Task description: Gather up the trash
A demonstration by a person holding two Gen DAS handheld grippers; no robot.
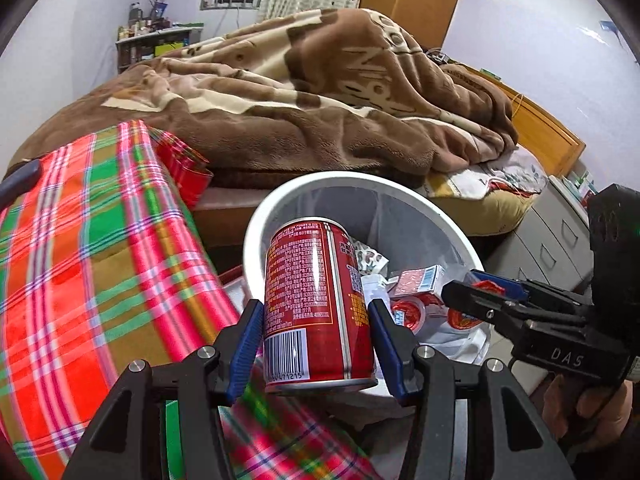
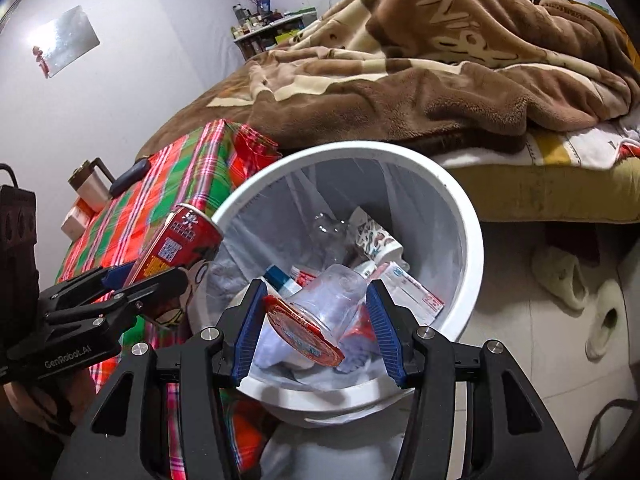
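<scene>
Nearest, the left gripper (image 1: pixel 316 344) has its blue pads closed on the lower sides of a red can (image 1: pixel 316 308), jaws about halfway apart with the can filling the gap; the can stands roughly upright in that view, over the near rim of the white bin (image 1: pixel 256 232). Beside it, the right gripper (image 2: pixel 316 332) clamps a clear plastic cup (image 2: pixel 332 300) with a red foil lid, held on its side above the bin's mouth. The can looks thin-walled, smooth and probably light if empty, so it could slip or dent; gripping across its round body, as now, seems soundest. The cup is flimsy and would crush under a hard squeeze, so its stiffer rim end is the better hold. Inside the bin lie cartons, a paper cup and wrappers. Left of it is a plaid cloth (image 1: pixel 80 248), and beyond, a brown blanket (image 1: pixel 320 100) on the bed.
</scene>
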